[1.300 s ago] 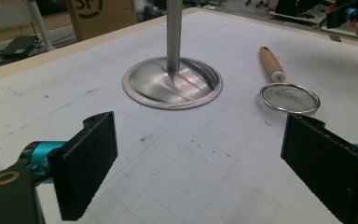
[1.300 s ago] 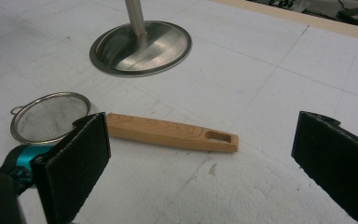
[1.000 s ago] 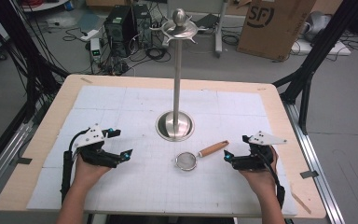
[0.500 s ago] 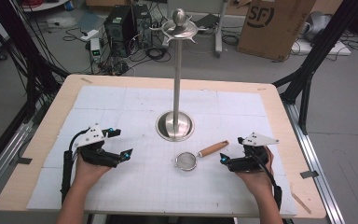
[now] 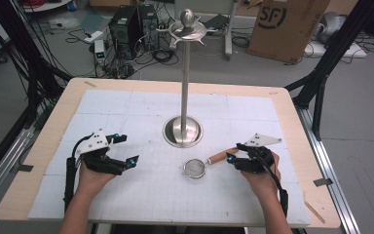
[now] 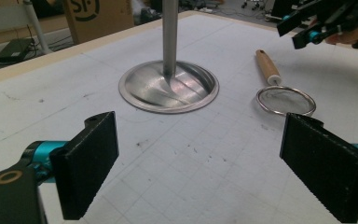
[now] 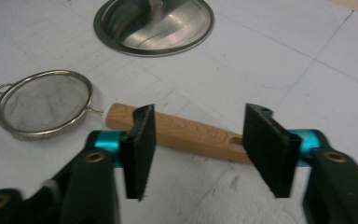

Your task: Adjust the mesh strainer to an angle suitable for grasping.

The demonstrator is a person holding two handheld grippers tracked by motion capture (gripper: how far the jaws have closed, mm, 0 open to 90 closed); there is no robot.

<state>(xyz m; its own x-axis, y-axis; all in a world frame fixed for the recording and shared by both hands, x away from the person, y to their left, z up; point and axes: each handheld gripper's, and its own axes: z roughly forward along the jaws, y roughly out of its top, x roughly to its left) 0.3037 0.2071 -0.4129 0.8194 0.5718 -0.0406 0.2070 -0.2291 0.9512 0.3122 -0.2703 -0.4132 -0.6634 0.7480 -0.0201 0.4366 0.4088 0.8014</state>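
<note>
On the counter [image 5: 141,105], near its front right, the strainer [image 7: 44,103] lies with its wooden handle [image 7: 186,133] crossing between the right tongs' [image 7: 198,147] wide-parted jaws; the left tongs [image 6: 209,161], also wide, sit well apart.

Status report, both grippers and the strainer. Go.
Left gripper open, idle, holding nothing. Right gripper open, jaws astride the strainer handle, not closed. Strainer flat on the mat beside the stand. Nothing in the way.

Left tool [image 5: 124,149] held low at left, jaws spread wide. Right tool [image 5: 232,157] held low at right, jaws parted, forearms entering from below.
</note>
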